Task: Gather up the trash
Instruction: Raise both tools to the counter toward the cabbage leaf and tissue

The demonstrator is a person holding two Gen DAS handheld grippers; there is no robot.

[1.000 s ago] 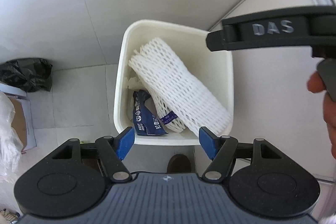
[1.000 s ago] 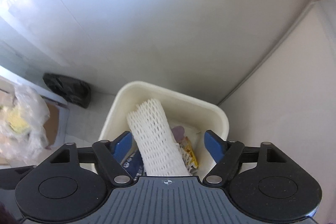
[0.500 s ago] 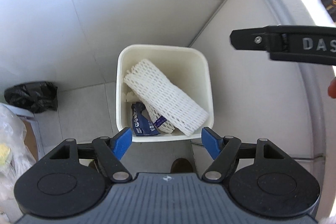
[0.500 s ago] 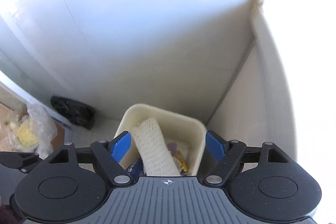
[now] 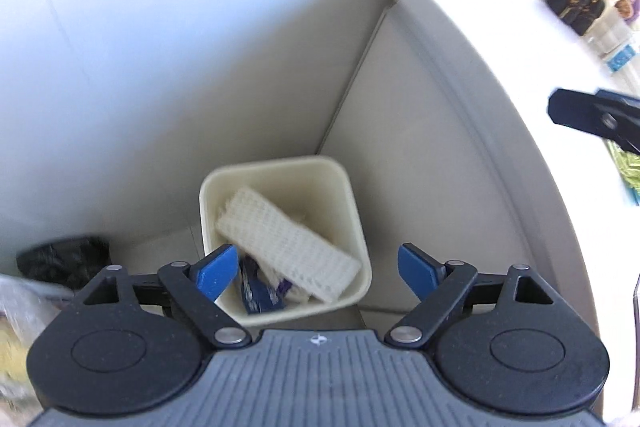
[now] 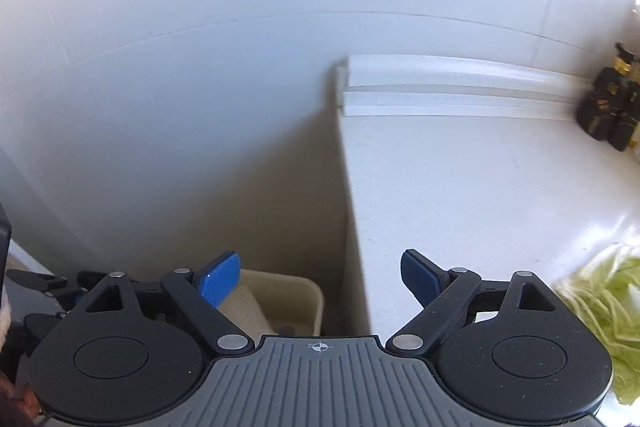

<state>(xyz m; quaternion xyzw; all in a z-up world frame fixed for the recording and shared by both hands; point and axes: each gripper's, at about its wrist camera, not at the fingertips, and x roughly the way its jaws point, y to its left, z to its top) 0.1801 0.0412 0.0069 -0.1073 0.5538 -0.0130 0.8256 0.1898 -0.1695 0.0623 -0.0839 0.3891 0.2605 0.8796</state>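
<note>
A cream trash bin (image 5: 344,187) stands on the floor in the corner beside the counter. It holds a white foam net sleeve (image 5: 286,241) and a dark blue wrapper (image 5: 256,297). My left gripper (image 5: 318,273) is open and empty, well above the bin. My right gripper (image 6: 320,277) is open and empty, level with the counter edge; the bin's rim (image 6: 308,289) and the foam sleeve (image 6: 244,305) show low in its view. Part of the right gripper (image 5: 592,113) shows at the right of the left wrist view.
A white countertop (image 6: 480,179) runs to the right with dark bottles (image 6: 610,115) at the back and green leafy vegetables (image 6: 600,311) near the front. A black bag (image 5: 66,261) lies on the floor left of the bin. White walls stand behind.
Both grippers have risen away from the bin, which looks smaller now. The right gripper has swung right and up, so the countertop has come into its view. Both jaws stay open.
</note>
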